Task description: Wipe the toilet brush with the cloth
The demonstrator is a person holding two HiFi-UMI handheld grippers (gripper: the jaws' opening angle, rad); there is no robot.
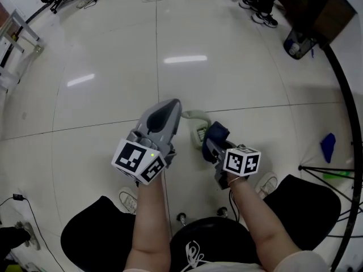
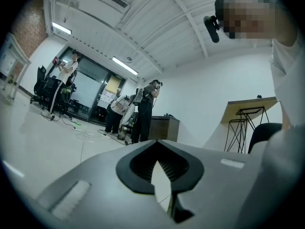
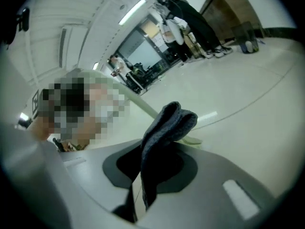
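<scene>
In the head view the pale green toilet brush [image 1: 196, 124] lies low over the tiled floor, its curved handle running between my two grippers. My right gripper [image 1: 212, 144] is shut on a dark blue cloth [image 1: 217, 132], which bunches up right beside the brush. From the right gripper view the cloth [image 3: 167, 123] stands folded between the jaws, with the brush handle [image 3: 142, 104] passing just behind it; I cannot tell whether they touch. My left gripper [image 1: 172, 106] points forward just left of the handle's end. Its jaws [image 2: 157, 162] are shut with nothing between them.
A black stool on castors [image 1: 207, 239] and two dark seat pads [image 1: 309, 208] sit near my feet. A blue object [image 1: 328, 146] lies at the right by a tripod leg. Standing people's shoes [image 1: 262, 15], a bin [image 1: 296, 44], cables and a metal rack [image 1: 14, 38] line the far floor.
</scene>
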